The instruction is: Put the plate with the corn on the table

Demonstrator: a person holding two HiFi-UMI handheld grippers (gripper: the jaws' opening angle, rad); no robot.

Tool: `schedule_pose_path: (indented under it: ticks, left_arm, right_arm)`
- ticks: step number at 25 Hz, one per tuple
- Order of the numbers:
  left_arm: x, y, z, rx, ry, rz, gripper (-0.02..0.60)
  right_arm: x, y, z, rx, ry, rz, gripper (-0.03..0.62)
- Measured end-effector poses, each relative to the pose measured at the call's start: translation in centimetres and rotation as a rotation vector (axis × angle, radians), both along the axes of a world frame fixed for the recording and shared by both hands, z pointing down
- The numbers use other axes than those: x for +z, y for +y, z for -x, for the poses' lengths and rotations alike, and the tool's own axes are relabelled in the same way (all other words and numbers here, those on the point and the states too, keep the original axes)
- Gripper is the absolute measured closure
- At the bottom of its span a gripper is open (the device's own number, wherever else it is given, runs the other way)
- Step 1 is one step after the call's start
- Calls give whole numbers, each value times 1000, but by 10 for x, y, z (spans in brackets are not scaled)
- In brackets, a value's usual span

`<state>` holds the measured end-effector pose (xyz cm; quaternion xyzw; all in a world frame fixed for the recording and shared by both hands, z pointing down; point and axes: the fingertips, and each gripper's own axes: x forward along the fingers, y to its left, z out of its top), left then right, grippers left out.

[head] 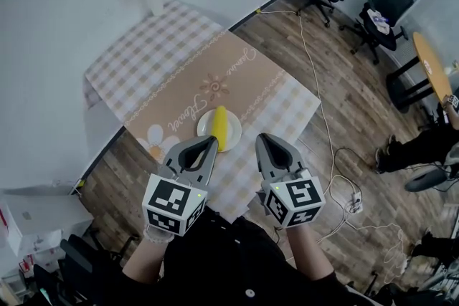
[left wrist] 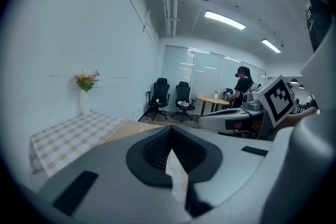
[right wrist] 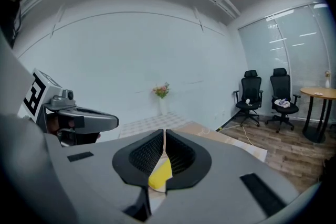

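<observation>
My left gripper (left wrist: 170, 136) has its 2 dark ribbed jaws pressed together at the tips with nothing between them. Only a pale sliver of tabletop shows through the slit lower down. My right gripper (right wrist: 164, 139) is closed and empty too. The yellow in its slit is the corn lying beyond the jaws, not something pinched.

In the head view, the small round white plate (head: 204, 124) sits flat on the table with the beige checked cloth (head: 143, 61), near the edge closest to me. It lies just ahead of both jaw tips, at about 12 o'clock from the left one and 10 o'clock from the right. The yellow cob of corn (head: 219, 127) lies lengthways on it, running 12 to 6. I judge the placing done.

The plate looks stiff, light and smooth, so probably slippery at the rim and breakable if dropped. The cob is loose and round, so I expect it to roll on any tilt. For a regrip I would pinch bare rim at 9 and 3 o'clock, 1 gripper each side, and keep the plate level.
</observation>
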<state>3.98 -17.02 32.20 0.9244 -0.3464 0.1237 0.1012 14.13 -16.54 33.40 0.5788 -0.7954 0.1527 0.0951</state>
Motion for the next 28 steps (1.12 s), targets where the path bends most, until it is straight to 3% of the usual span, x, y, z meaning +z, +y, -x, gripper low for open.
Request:
schedule_pose_path:
  ticks: [15,21,28]
  left_arm:
    - [-26,3,14,-16,22,-61,568]
    - [-26,6,9,10,38,-43,568]
    - [-26,13,1,61,-11,-90,568]
  right_arm:
    - [-25,13,1,3,26,-59,548]
    - [-26,14,5,-1,28,-55,548]
    - [-25,16,3,6,33,-60,548]
